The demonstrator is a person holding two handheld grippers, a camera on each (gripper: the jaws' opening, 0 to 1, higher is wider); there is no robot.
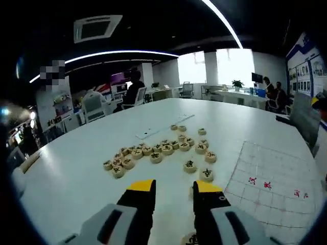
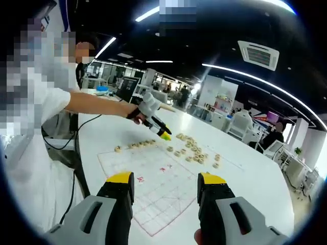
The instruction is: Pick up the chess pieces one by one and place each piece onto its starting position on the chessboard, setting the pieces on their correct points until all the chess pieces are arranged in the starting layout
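Spread right gripper (image 2: 166,185) overlooks chessboard (image 2: 158,186); left gripper view shows its spread gripper (image 1: 174,188) near chess pieces (image 1: 163,151).

Chess pieces (image 1: 162,149): round tan discs with dark characters, lying flat, clustered on the white table left of the board.
Chessboard (image 2: 161,184): thin white gridded sheet with red marks, flat; a short row of pieces along its far-left edge.

Tan chess pieces (image 1: 156,153), white red-marked chessboard (image 1: 271,186)
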